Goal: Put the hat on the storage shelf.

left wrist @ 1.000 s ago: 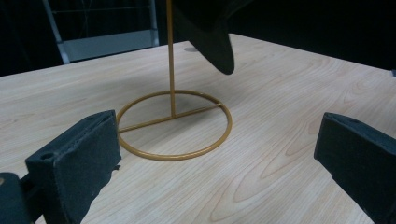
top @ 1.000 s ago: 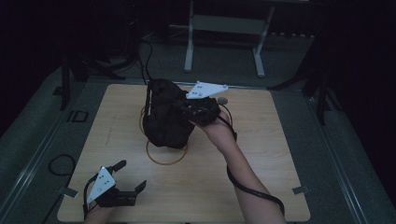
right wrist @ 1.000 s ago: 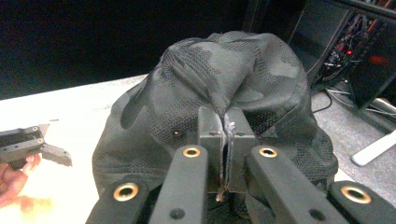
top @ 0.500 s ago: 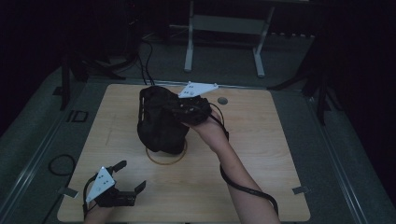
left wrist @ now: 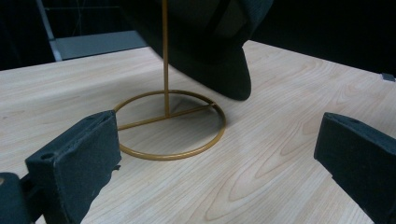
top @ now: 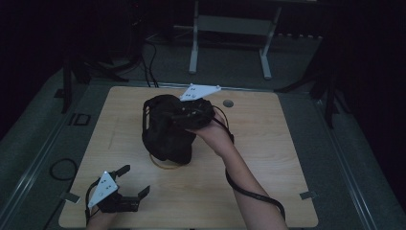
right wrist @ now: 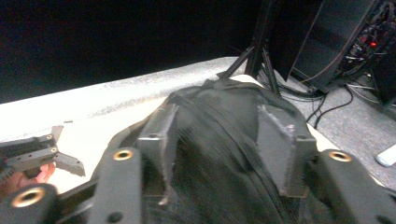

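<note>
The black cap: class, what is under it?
Under the black cap stands a thin gold stand, its ring base flat on the wooden table. The rod's top is hidden inside the cap, which the right hand-held gripper grips.

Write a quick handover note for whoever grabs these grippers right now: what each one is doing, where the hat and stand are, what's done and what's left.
Right gripper: jaws closed on the crown of the black hat, holding it over the gold wire stand mid-table.
Left gripper: open, holding nothing, resting at the near left edge of the wooden table, pointed at the stand.
Stand: upright; its ring base lies flat on the table and its post runs up into the hat.
Done: hat gripped. I cannot tell whether it sits on the post or is lifted off it.
Left: probably finish moving the hat, then release; the left gripper could steady the base.
</note>
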{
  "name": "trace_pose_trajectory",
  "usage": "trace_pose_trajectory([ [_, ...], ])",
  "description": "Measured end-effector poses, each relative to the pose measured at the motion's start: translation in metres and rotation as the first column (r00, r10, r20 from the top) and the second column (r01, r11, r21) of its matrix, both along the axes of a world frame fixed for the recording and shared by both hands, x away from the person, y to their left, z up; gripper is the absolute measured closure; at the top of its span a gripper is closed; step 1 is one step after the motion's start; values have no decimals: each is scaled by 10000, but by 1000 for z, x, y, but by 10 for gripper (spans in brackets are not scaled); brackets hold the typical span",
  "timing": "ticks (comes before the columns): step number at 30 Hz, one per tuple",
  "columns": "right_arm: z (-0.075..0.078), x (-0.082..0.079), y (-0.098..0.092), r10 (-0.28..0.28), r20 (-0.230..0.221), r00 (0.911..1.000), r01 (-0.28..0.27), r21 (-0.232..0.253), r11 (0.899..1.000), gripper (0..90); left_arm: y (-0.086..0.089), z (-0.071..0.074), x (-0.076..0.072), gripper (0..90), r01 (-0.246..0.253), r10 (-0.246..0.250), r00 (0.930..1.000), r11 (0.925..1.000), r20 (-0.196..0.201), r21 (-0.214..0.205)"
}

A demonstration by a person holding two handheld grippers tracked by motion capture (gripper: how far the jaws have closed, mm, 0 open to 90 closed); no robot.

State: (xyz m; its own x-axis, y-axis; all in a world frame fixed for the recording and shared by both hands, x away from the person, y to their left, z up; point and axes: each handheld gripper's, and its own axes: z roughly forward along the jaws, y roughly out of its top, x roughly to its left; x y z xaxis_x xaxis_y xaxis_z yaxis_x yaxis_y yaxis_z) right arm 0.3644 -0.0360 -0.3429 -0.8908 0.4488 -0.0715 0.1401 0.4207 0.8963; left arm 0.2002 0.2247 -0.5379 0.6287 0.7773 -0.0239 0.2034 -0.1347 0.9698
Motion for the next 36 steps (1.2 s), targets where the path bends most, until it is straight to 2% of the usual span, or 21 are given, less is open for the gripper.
trace_pose_trajectory([
  [1,1,0,-1,-21,-28,10000,21,-21,10000,423,0,0,0,8,-8,8,10000,10000,-1,0],
  [5,2,0,-4,-6,-27,10000,6,18,10000,385,0,0,0,8,9,-9,10000,10000,-12,-7],
  [9,2,-2,-13,70,-186,9998,-67,149,9999,292,0,0,1,8,-8,7,10000,10000,-45,-85],
  [12,1,-2,-15,109,-193,9998,-105,198,9997,287,0,0,1,8,-1,1,10000,10000,-48,-91],
  [13,0,-4,-22,233,-355,9991,-219,390,9990,220,-1,0,1,8,1,-1,10000,10000,-36,-82],
  [15,-2,-5,-27,343,-357,9988,-328,410,9986,161,-1,0,1,8,-11,11,10000,10000,-23,-57],
  [18,-6,-7,-33,270,-341,9991,-256,391,9989,132,-1,0,1,8,71,-72,10000,9998,-25,-158],
  [23,-12,-10,-42,347,-472,9983,-328,393,9987,133,-3,-1,1,8,77,-77,10000,9999,-60,-77],
  [26,-17,-13,-51,310,-296,9991,-295,505,9983,132,-5,-2,1,8,150,-150,9999,9999,-86,20],
  [28,-20,-15,-54,214,-82,9997,-210,386,9990,132,-5,-2,2,8,162,-161,9998,9999,-128,41],
  [31,-26,-18,-59,206,-24,9998,-205,249,9995,132,-6,-3,2,8,251,-250,9994,9997,-219,30],
  [36,-36,-23,-68,156,-16,9999,-156,347,9993,132,-9,-6,3,8,348,-333,9987,9987,-381,381],
])
